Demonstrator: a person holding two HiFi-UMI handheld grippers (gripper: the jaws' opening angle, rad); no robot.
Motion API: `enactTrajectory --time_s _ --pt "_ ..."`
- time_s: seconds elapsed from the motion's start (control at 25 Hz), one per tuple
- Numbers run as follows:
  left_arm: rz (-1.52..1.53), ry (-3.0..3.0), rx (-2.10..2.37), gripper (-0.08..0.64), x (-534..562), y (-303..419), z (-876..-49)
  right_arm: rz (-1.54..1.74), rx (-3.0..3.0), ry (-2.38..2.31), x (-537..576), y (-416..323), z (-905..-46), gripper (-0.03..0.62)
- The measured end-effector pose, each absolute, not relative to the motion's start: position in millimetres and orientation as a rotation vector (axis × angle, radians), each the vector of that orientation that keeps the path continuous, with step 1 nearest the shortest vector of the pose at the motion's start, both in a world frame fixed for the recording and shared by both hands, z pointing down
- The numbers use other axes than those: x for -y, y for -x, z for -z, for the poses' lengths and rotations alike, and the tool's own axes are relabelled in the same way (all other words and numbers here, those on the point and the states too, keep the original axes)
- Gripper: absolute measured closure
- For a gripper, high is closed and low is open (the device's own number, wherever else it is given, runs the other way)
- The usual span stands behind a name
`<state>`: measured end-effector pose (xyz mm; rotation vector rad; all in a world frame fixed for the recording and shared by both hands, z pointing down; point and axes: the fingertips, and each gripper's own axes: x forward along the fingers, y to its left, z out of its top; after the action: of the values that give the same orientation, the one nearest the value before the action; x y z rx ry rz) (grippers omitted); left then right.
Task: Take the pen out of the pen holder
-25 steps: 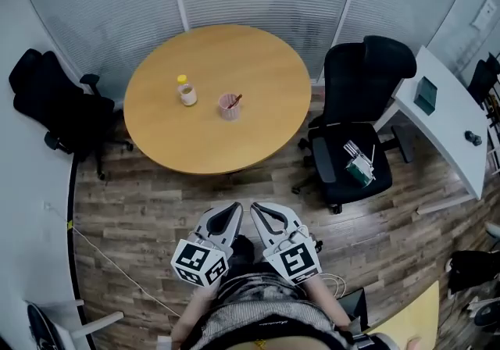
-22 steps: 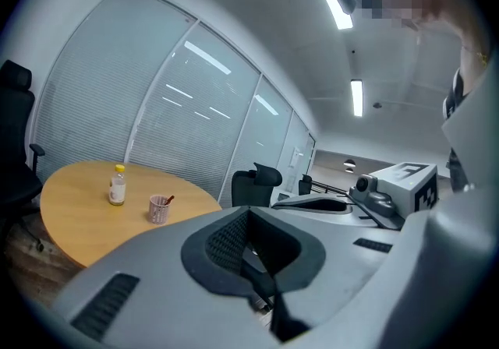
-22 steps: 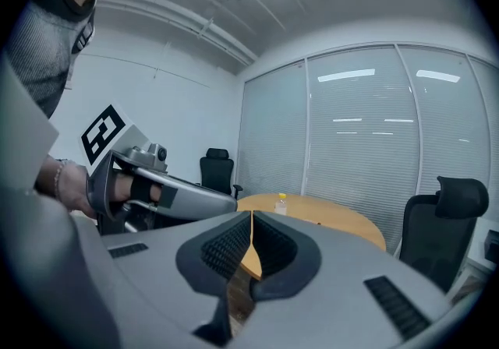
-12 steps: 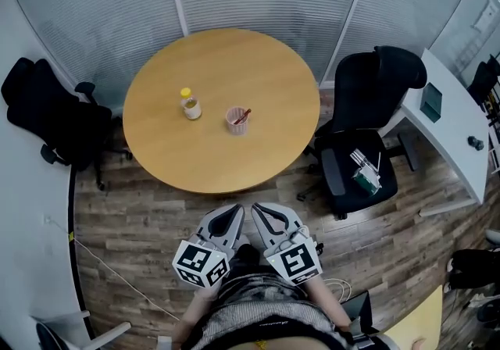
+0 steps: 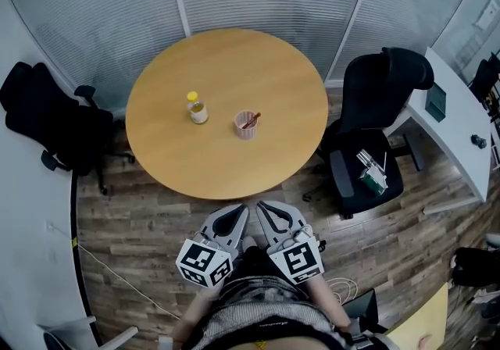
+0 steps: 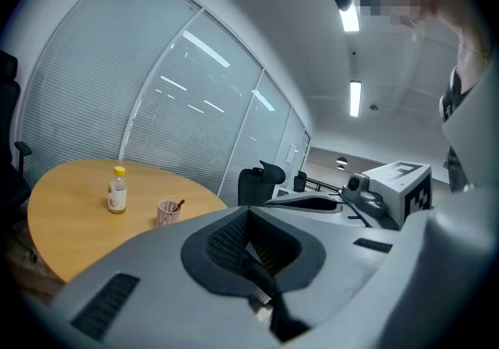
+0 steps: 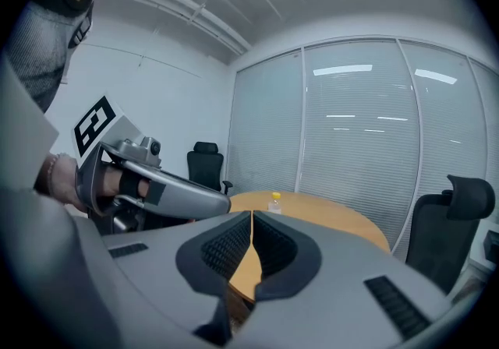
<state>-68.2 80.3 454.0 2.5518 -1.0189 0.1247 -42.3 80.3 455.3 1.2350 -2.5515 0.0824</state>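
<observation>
Left tool (image 5: 241, 211) and right tool (image 5: 262, 207), closed and empty; pen (image 5: 252, 118) far ahead, likely light and stiff, best gripped by its exposed top.

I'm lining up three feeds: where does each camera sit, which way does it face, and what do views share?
Head view: on the person's head, facing steeply down at the round table, bottle, pen holder; shows left gripper, right gripper, torso.
Left gripper view: on the left gripper, along its shut jaws toward the table; shows the right gripper.
Right gripper view: on the right gripper, along its shut jaws toward the table; shows the left gripper.
Shared: all show table and bottle.
</observation>
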Motion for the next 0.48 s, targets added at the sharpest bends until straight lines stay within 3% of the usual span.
enactTrajectory --time_s 0.48 --pt "-0.081 -2.522 1.016 0.555 -62 72 -460 -0.085 2.548 -1.204 -56 48 -460 0.569"
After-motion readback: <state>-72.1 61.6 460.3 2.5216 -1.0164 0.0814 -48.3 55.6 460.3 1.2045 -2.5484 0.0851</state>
